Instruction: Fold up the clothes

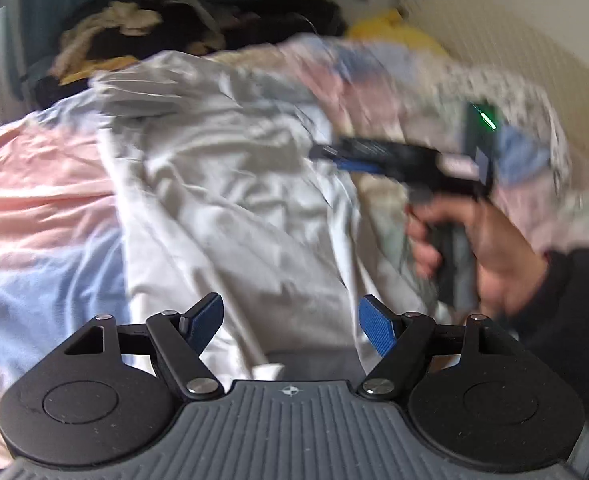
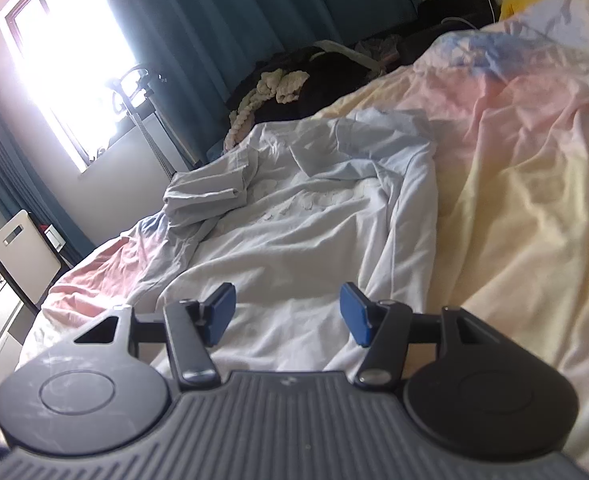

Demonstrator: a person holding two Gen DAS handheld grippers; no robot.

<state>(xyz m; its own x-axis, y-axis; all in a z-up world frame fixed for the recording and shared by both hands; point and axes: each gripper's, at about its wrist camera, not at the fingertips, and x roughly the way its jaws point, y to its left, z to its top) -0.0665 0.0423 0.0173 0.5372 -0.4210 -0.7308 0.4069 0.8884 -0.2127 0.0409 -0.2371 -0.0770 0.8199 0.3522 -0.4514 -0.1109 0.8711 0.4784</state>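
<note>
Risk: a pinch may catch the bedcover (image 2: 514, 184) together with the shirt.

The pale shirt (image 2: 302, 216) lies spread and wrinkled on the bedcover, one sleeve bunched at its far left corner. The left gripper (image 1: 290, 324) and right gripper (image 2: 286, 312) hover over its near hem, both with fingers apart and holding nothing.

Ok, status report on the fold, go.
Left gripper open, empty. Right gripper open, empty, over the garment. White shirt rumpled on the bed cover, unfolded. Nothing in the way.
</note>
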